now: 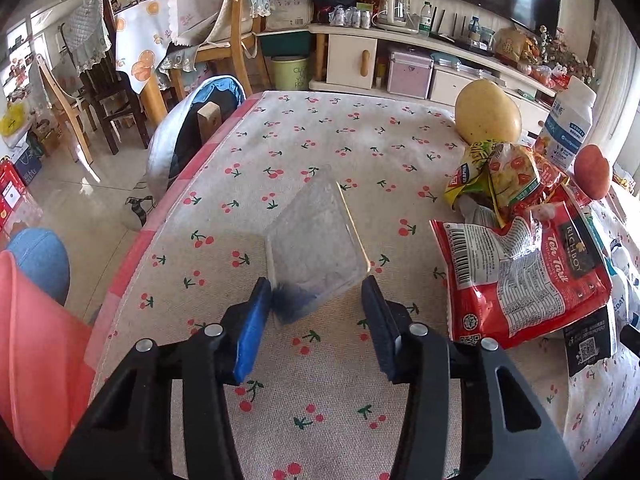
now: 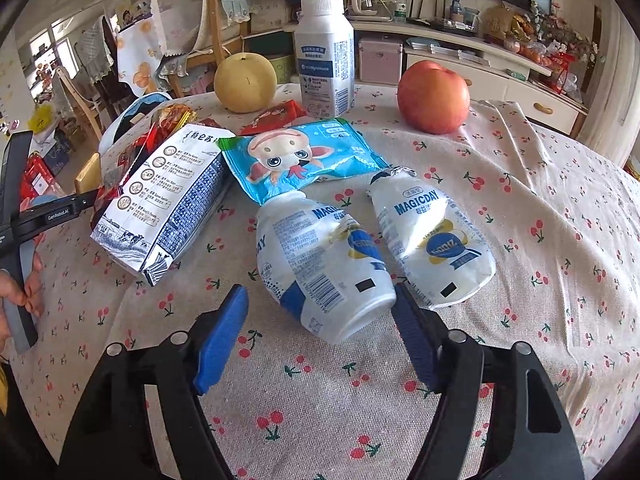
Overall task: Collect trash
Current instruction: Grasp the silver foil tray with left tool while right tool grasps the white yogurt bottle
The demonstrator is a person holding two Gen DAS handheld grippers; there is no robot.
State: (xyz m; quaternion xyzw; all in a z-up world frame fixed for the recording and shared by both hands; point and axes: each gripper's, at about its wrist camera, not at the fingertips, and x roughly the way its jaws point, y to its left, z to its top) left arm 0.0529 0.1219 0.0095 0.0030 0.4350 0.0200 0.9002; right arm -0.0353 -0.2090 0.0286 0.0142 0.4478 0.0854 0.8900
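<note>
In the left wrist view my left gripper [image 1: 316, 288] is open, its fingertips on either side of the near corner of a clear plastic box [image 1: 316, 236] lying on the cherry-print tablecloth [image 1: 320, 128]. A red snack bag [image 1: 516, 272] and a yellow-green wrapper [image 1: 496, 176] lie to its right. In the right wrist view my right gripper [image 2: 320, 300] is open around the base of a crushed white MAGICDAY bottle [image 2: 320, 260]. A second crushed bottle [image 2: 432, 240], a blue cartoon packet [image 2: 296, 156] and a milk carton [image 2: 168, 204] lie close by.
A yellow pear [image 2: 245, 82], an upright white bottle [image 2: 325, 56] and a red apple [image 2: 434, 96] stand at the table's far side. A bin with a blue liner [image 1: 192, 128] and chairs stand left of the table. A pink-red container [image 1: 36, 344] is at the near left.
</note>
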